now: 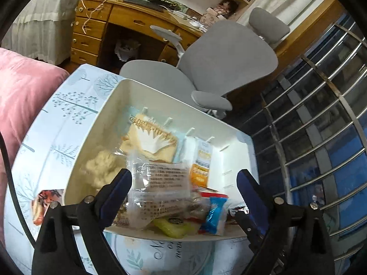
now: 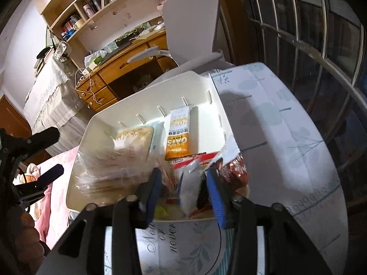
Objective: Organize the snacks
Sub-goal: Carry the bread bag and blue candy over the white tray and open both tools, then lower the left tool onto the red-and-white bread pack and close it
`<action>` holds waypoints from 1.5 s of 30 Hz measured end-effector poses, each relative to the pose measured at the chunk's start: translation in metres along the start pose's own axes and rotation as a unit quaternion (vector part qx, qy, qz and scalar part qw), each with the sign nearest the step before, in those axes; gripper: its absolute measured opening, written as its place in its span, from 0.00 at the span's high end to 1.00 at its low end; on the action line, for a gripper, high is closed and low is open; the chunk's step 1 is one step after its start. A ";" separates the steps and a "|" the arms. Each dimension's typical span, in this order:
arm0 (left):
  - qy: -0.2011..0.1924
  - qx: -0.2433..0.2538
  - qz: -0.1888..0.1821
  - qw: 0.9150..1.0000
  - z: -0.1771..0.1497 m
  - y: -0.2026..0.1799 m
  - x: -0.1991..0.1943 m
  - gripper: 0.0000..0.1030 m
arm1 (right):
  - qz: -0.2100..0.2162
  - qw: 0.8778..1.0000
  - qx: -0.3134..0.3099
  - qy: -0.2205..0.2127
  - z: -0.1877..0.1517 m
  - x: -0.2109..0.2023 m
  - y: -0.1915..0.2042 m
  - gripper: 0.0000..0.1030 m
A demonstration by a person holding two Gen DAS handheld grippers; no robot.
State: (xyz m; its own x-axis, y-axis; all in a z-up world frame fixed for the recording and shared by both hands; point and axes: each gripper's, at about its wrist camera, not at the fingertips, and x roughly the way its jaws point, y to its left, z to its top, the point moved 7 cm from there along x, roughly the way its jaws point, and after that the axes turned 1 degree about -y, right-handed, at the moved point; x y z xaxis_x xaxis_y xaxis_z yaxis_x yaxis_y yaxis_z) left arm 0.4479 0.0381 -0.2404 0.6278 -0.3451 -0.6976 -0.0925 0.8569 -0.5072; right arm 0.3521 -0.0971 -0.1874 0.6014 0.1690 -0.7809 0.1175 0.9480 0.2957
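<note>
A white bin (image 1: 142, 91) full of snack packets sits on the patterned tablecloth (image 1: 64, 114). My left gripper (image 1: 183, 183) is open and empty just above the bin's near end, over a clear printed packet (image 1: 165, 183). An orange oats carton (image 1: 200, 160) and a tan bread pack (image 1: 151, 139) stand further in. In the right wrist view my right gripper (image 2: 185, 188) is partly closed with a small whitish packet (image 2: 189, 190) between its blue fingers, over the bin's (image 2: 146, 94) near right corner. The oats carton (image 2: 179, 135) is behind it.
A grey office chair (image 1: 224, 61) stands just beyond the table, with a wooden desk (image 1: 128, 20) behind. A pink cushion (image 1: 23, 91) lies at the left. Window bars (image 1: 321, 114) run along the right. A snack packet (image 1: 45, 206) lies on the cloth left of the bin.
</note>
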 end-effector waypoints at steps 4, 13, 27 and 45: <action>0.004 0.004 0.020 1.000 -0.001 0.010 -0.005 0.10 | 0.003 1.000 0.008 0.000 -0.001 0.001 -0.001 0.41; -0.001 0.002 0.037 0.999 -0.009 0.049 -0.034 0.10 | -0.023 0.999 0.018 -0.017 -0.009 -0.013 0.006 0.30; 0.059 0.054 0.013 0.997 -0.026 0.128 -0.063 0.10 | -0.108 0.992 0.042 -0.051 -0.065 -0.045 0.050 0.28; 0.166 0.209 0.027 0.963 -0.053 0.166 -0.017 0.10 | -0.183 0.977 0.103 -0.047 -0.148 -0.050 0.075 0.28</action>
State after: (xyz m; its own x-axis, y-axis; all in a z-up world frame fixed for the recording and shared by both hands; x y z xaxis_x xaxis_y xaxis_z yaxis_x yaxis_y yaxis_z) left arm 0.3807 0.1661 -0.3394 0.3424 -0.3395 -0.8761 0.2446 0.9325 -0.2658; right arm 0.2145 0.0051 -0.2079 0.5572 -0.2055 -0.8045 0.4896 0.8639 0.1184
